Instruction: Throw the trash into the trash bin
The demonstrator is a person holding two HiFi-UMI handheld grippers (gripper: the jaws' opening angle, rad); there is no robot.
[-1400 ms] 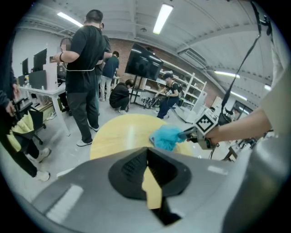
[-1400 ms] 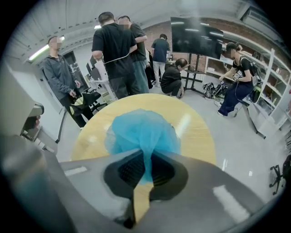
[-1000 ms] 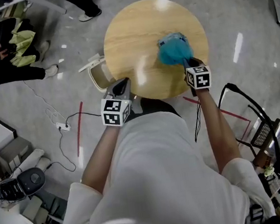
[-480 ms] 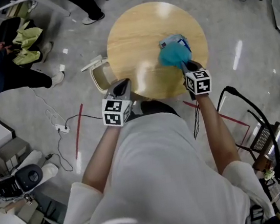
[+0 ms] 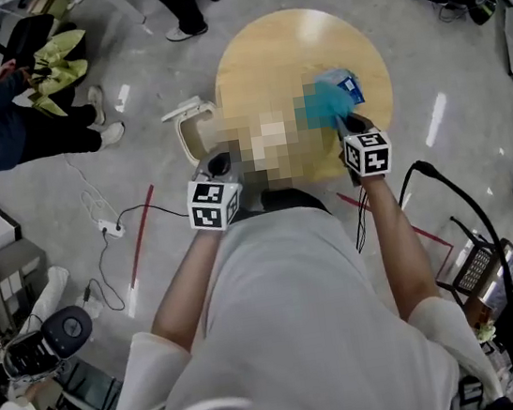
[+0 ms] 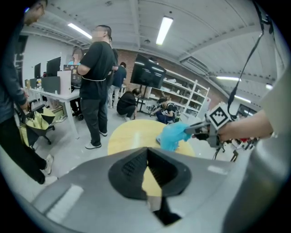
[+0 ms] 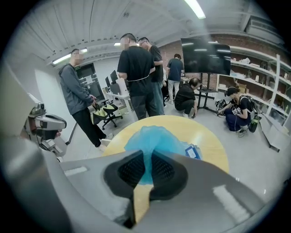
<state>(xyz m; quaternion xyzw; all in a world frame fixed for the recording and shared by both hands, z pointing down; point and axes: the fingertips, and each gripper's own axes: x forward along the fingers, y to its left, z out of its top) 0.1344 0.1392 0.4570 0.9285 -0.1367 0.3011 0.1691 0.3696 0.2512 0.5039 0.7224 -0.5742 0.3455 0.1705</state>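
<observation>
The right gripper is clamped on a crumpled wad of blue trash. It holds the wad over the right side of the round wooden table, just beside a small blue packet (whether the wad hangs clear of the tabletop is hard to tell). The left gripper is closed on nothing, near the open trash bin on the floor at the table's left edge.

The head view looks steeply down from above the person's shoulders onto the round worktop ahead, with the left gripper and right gripper by its near edge. Each gripper view rides close behind its own jaws and faces out over the worktop into the room. All three views share the worktop and the blue trash. Each gripper view also catches the other gripper.
</observation>
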